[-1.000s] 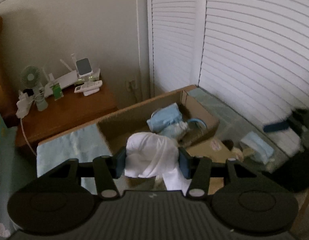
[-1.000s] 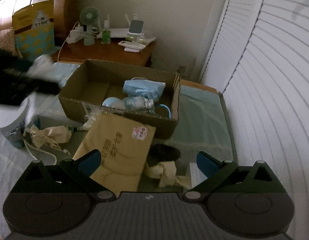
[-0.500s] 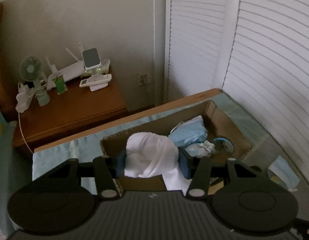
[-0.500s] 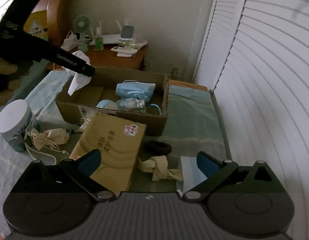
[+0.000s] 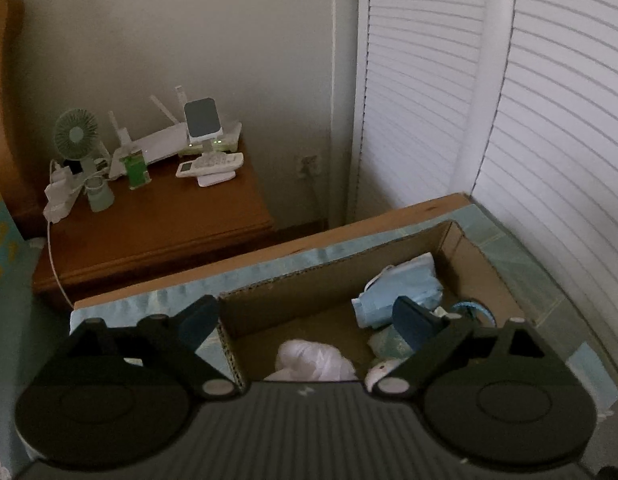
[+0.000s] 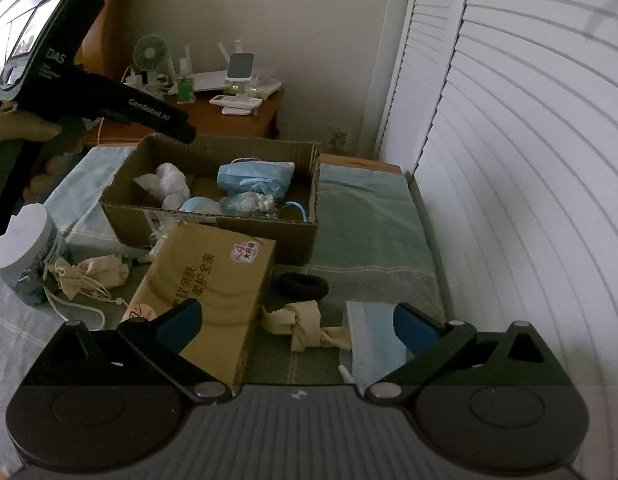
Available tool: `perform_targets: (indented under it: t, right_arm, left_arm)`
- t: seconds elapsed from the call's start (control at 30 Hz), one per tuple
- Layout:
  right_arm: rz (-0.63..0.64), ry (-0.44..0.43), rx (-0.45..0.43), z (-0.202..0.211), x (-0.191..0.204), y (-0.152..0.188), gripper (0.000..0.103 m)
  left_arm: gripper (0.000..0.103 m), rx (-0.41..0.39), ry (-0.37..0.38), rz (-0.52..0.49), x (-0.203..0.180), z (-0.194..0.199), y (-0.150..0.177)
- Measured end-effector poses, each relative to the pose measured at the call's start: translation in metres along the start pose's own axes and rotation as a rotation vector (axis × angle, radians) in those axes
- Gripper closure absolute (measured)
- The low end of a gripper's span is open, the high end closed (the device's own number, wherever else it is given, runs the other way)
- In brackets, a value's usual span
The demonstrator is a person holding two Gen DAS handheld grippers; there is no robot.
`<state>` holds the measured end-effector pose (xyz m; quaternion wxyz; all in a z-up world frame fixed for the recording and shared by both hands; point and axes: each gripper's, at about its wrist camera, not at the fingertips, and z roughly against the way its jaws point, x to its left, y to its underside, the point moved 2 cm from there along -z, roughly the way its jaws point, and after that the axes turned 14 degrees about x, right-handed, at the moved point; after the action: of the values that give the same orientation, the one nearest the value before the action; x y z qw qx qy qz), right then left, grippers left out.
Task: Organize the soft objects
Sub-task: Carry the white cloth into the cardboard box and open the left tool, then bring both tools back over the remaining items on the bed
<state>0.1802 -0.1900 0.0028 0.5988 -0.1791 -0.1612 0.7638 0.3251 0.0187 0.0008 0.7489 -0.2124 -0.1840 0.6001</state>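
Observation:
My left gripper (image 5: 305, 318) hangs over the left end of the open cardboard box (image 5: 309, 288), its jaws opening with nothing between them. The white cloth (image 5: 317, 360) lies loose on the box floor below it, also seen as the white cloth (image 6: 165, 184) beside blue face masks (image 6: 257, 176). The right wrist view shows the left gripper (image 6: 181, 130) above the box's (image 6: 213, 232) back left corner. My right gripper (image 6: 297, 322) is open and empty above a knotted beige cloth (image 6: 305, 324), a blue mask (image 6: 369, 336) and a black hair tie (image 6: 303, 286).
A brown paper package (image 6: 213, 280) leans at the box's front. A white jar (image 6: 25, 248) and a beige drawstring pouch (image 6: 89, 276) lie at the left. Behind stands a wooden nightstand (image 5: 157, 220) with a fan and router. Louvred doors (image 6: 509, 160) close the right side.
The left gripper, shut on the white cloth before, moved over the box and opened; the cloth dropped into the box. The right gripper stays open, shifted slightly.

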Motion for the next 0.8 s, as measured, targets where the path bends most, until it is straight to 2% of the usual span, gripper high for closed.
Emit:
perform_targets:
  t: [0.33,0.63,0.8]
  right_arm:
    - [-0.003,-0.014,-0.022,0.005,-0.006,0.011,0.000]
    - [-0.016,-0.031,-0.037,0.007,-0.008,0.031,0.000]
    - [-0.011,-0.030,-0.024,0.004,-0.010,0.048,0.000]
  left_arm:
    - [0.009,-0.071,0.004,-0.033,0.000,0.051,0.033]
    - [0.009,-0.129,-0.004,-0.053,-0.012,0.098,0.095]
    - [0.009,-0.122,0.016,-0.061,-0.023,0.104,0.135]
